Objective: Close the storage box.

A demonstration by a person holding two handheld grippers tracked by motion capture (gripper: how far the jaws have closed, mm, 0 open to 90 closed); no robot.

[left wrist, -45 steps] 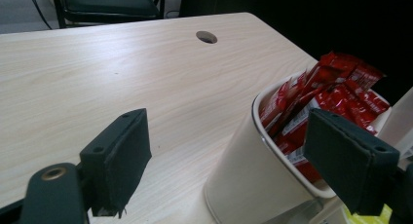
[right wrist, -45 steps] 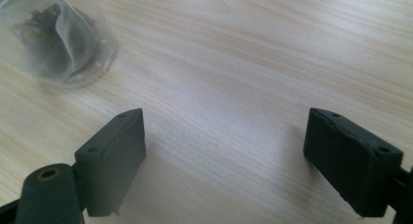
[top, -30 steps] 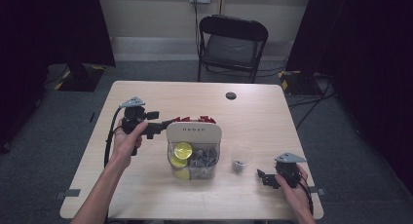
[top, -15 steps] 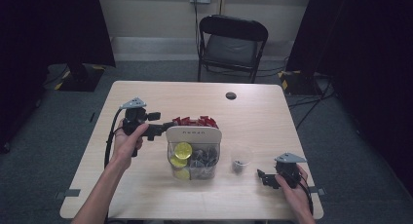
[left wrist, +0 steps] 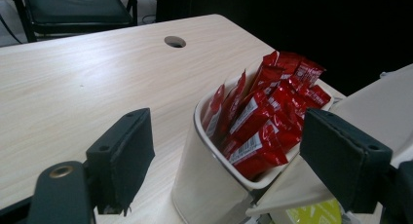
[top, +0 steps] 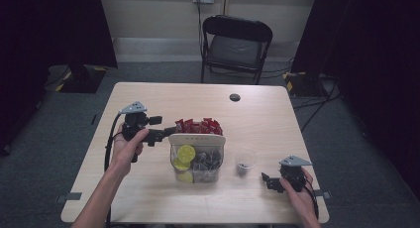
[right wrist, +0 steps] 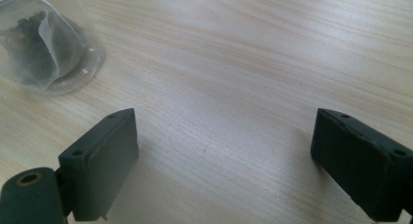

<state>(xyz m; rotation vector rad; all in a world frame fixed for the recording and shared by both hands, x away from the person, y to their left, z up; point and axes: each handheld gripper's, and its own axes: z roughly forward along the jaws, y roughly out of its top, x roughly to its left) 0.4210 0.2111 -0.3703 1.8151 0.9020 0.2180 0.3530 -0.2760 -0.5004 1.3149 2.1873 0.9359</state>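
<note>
- Two grippers are in play, and the left gripper (top: 166, 134) is the busy one: its jaws stand wide apart on either side of the white cup (left wrist: 209, 185), not touching it.
- That cup is glossy and white with a rounded rim, and it is packed with red sachets (left wrist: 265, 114) standing upright and fanned out (white label print and a barcode show on several).
- From the high view the sachets (top: 198, 126) sit at the back of a clear organiser (top: 197, 158) in the middle of the wooden table (top: 148, 96), just behind its pale lid edge.
- In the front compartments of the organiser lie yellow-green lime slices (top: 185, 153) on the left and dark tea bags (top: 210, 161) on the right.
- Right of the organiser, near it but apart, stands a small clear cup (top: 244, 161) with something dark inside; the right gripper view shows that cup (right wrist: 46, 48) holding a gauzy bag of dark leaves.
- Low at the table's near right corner, the right gripper (top: 267, 181) is held with its jaws spread, nothing between them but bare tabletop.
- Compared with a second ago, the left gripper's tips sit a little farther right, closer to the sachets; the right gripper, the organiser and the small cup have not shifted.
</note>
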